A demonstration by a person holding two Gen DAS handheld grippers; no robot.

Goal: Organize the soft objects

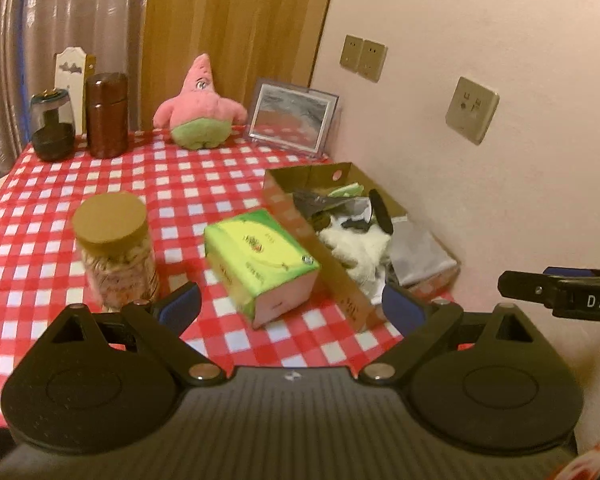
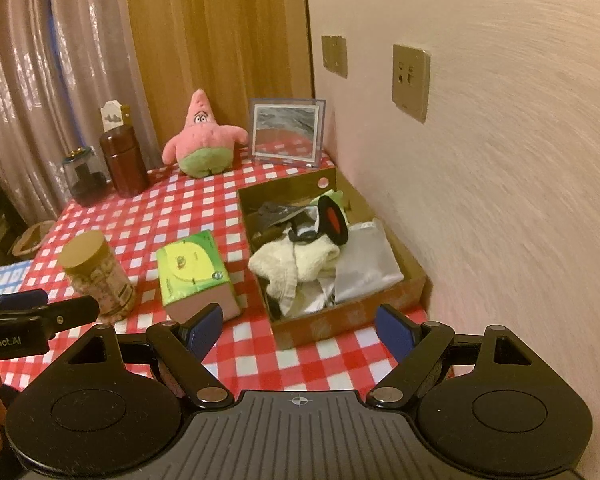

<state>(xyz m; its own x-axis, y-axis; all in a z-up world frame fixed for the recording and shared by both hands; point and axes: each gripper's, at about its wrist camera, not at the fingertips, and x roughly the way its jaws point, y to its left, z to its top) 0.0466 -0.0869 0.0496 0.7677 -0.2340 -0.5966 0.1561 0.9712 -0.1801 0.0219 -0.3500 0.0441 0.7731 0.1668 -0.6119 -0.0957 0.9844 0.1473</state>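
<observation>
Checked counter ahead (image 2: 228, 208): with both sets of fingers wide and empty, your cardboard box (image 2: 404, 296) of soft clothes sits right, the starfish plush (image 2: 202, 136) far back, so reaching could topple the jar (image 2: 96, 276).

We noted a red-and-white checked tablecloth (image 2: 204, 216). The plush star (image 2: 202, 136) was pink with green shorts. The tissue pack (image 2: 192, 268) was green and yellow, its end pink. The cardboard box (image 2: 340, 320) was brown, holding a cream cloth (image 2: 296, 264) and a silver one (image 2: 364, 260). Gripper pads (image 2: 206, 326) were blue.
</observation>
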